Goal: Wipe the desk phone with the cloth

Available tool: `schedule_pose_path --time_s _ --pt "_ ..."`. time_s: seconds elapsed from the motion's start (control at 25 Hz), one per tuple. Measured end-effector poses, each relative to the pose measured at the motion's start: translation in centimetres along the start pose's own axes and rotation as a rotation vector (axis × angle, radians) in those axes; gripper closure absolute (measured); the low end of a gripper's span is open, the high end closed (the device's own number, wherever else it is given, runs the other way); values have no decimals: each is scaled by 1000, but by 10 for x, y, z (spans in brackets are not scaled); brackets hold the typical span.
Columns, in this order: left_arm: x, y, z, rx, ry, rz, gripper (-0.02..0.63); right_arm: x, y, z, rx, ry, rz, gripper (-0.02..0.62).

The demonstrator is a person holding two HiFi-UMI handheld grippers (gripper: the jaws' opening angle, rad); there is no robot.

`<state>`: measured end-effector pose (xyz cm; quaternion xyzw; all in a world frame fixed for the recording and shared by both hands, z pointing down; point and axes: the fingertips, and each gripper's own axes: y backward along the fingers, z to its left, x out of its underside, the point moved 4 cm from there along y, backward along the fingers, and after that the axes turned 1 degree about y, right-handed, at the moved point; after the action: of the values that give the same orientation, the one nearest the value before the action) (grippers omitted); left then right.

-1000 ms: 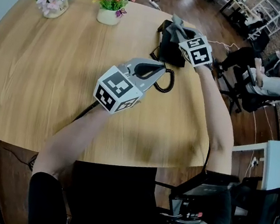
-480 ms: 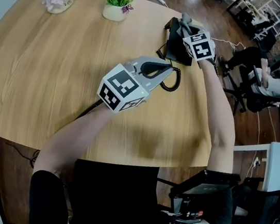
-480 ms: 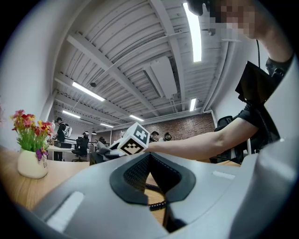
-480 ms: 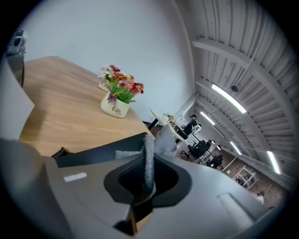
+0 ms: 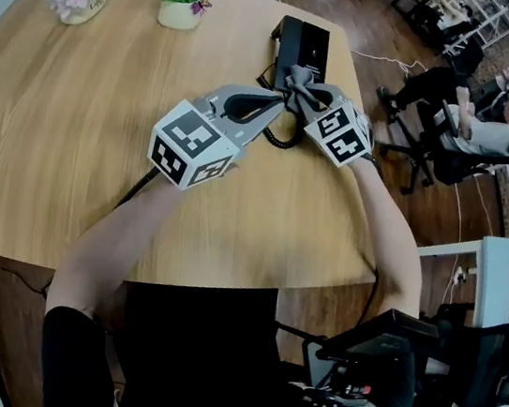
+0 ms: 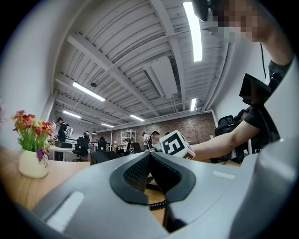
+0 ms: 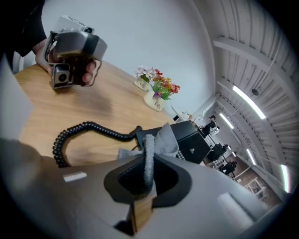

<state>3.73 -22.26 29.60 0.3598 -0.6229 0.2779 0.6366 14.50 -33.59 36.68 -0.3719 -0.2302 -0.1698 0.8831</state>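
The black desk phone lies at the far right of the round wooden table; its coiled cord loops toward me. My right gripper is shut on a grey cloth, which hangs just at the phone's near edge. In the right gripper view the cloth stands up between the jaws in front of the phone. Close on the left, my left gripper hovers over the cord with its jaws shut and nothing between them.
Two flower pots stand at the table's far edge. The table's right edge runs close to the phone. Beyond it, people sit on office chairs. A black cable runs under my left arm.
My right gripper has drawn the cloth back off the top of the phone to its near edge. The left gripper has stayed over the cord, and the two now sit close together.
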Motion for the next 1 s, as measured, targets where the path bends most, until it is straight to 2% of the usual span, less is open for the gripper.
schedule_pose_path --time_s 0.08,0.16,0.24,0.44,0.56,0.76,1.0 --pt "0 -1 -1 0 2 2 603 3 8 8 -66 -6 20 575" --pt "0 -1 -2 2 3 6 604 1 15 -1 -84 -34 11 575" --pt "0 -1 -1 4 1 8 604 -8 16 -31 -12 -59 -21 575" --pt "1 -2 -1 0 1 5 604 -29 -9 -135 249 -171 -120 575" --pt "2 -3 -3 7 5 2 604 -31 -37 -162 306 -204 -119 575" --pt "0 -2 -4 17 5 2 604 -20 -63 -147 258 -165 -34 575" --pt "0 1 -2 16 1 6 604 -13 -35 -80 154 -48 -17 575"
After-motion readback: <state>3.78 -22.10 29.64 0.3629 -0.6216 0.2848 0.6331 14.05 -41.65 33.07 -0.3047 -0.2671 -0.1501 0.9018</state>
